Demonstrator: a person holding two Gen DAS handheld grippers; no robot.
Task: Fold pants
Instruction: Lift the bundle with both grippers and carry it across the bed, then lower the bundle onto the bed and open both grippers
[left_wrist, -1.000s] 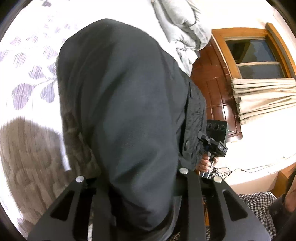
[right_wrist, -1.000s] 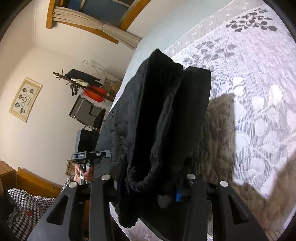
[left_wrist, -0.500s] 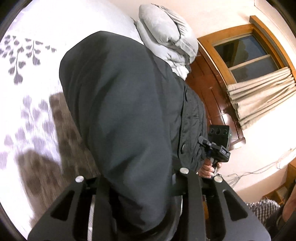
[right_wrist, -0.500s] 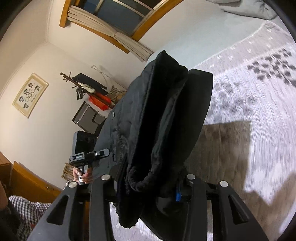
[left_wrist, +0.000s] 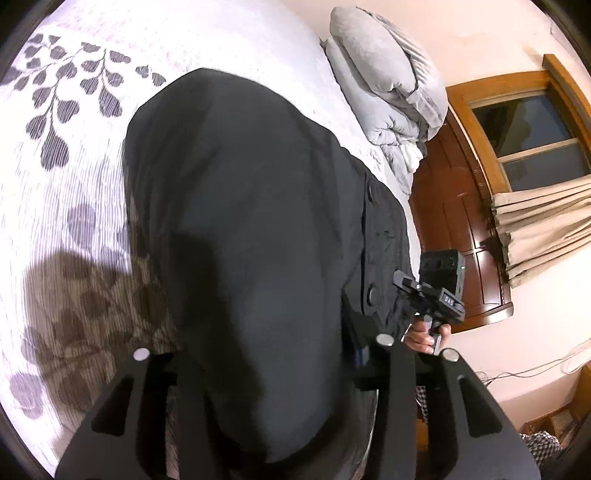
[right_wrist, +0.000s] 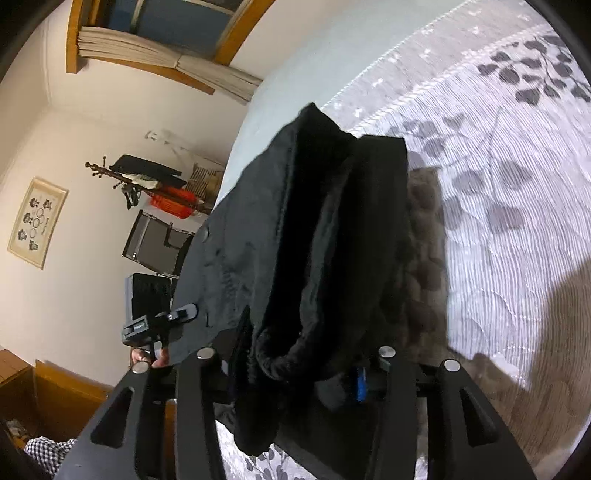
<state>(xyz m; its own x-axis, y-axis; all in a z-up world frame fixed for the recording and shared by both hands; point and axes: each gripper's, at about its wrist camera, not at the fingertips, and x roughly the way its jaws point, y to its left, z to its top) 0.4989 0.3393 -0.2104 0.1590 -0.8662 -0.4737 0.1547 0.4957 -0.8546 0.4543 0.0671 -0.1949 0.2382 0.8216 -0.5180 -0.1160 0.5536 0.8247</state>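
Left gripper (left_wrist: 266, 373): both fingers are clamped on a thick bundle of the black pants (left_wrist: 240, 229). The fabric fills the gap between the fingers and rises ahead of the gripper as a broad, smooth dark mass, held above the bedspread (left_wrist: 62, 206).

Right gripper (right_wrist: 295, 369): its fingers pinch the gathered elastic waistband (right_wrist: 280, 358), which bulges out between them. From the waistband the pants (right_wrist: 314, 236) extend forward of the gripper in several upright folds, one edge topmost and a flatter panel with a round button toward the gripper's left.

The two grippers hold the same garment side by side. In the left wrist view, the right gripper (left_wrist: 430, 295) and the hand (left_wrist: 424, 338) gripping it appear just to the right of the fabric. In the right wrist view, the left gripper (right_wrist: 159, 321) and its hand (right_wrist: 151, 356) appear just to the left of the fabric.

Surroundings: the white bedspread with a grey leaf print lies below the pants and carries their shadow. A folded grey duvet (left_wrist: 391, 92) lies beyond the pants, against a wooden headboard (left_wrist: 458, 229). A coat rack (right_wrist: 144, 181) stands by the wall left of the right gripper.
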